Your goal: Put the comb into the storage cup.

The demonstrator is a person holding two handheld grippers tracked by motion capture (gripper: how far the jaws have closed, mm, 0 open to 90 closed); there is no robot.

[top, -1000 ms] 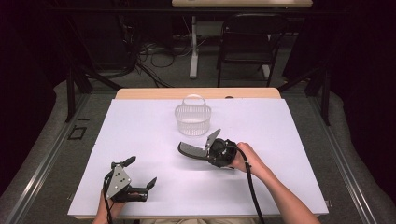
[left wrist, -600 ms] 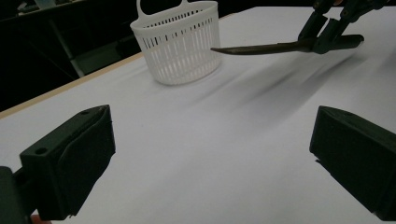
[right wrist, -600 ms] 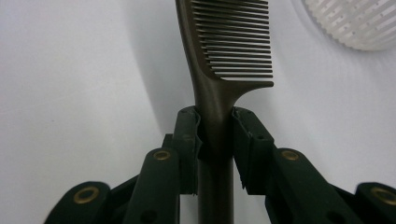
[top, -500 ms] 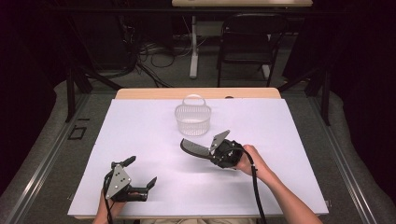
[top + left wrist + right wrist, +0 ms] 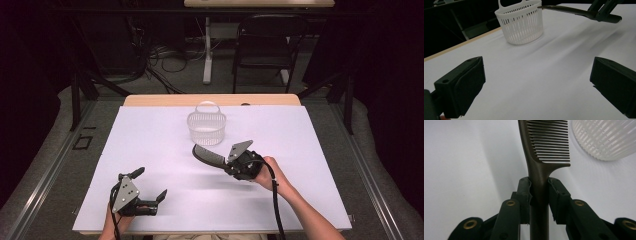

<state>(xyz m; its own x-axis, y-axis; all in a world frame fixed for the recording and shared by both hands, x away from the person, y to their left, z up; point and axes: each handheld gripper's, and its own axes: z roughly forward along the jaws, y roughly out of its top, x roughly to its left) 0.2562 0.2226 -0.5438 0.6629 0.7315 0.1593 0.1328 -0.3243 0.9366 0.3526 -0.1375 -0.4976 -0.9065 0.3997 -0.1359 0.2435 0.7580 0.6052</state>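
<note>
A dark brown comb [image 5: 207,156] is held off the white table sheet [image 5: 300,150] by its handle, its toothed end pointing at the white slotted basket [image 5: 207,127]. My right gripper [image 5: 227,167] is shut on the handle; in the right gripper view both pads clamp the comb [image 5: 546,142], with the basket [image 5: 606,137] at the upper right. My left gripper [image 5: 151,183] rests near the front left edge, open, nothing between its jaws. The left gripper view looks past that gripper [image 5: 536,72] to the basket [image 5: 520,23] and the raised comb [image 5: 571,10].
A wooden table edge [image 5: 210,100] shows behind the sheet. A black chair [image 5: 270,45] and floor cables [image 5: 165,60] lie beyond the table. Bare white sheet stretches between the two grippers and to both sides of the basket.
The right gripper has shifted slightly to the right with the comb, and the comb's toothed end has risen. The left gripper has stayed still.
</note>
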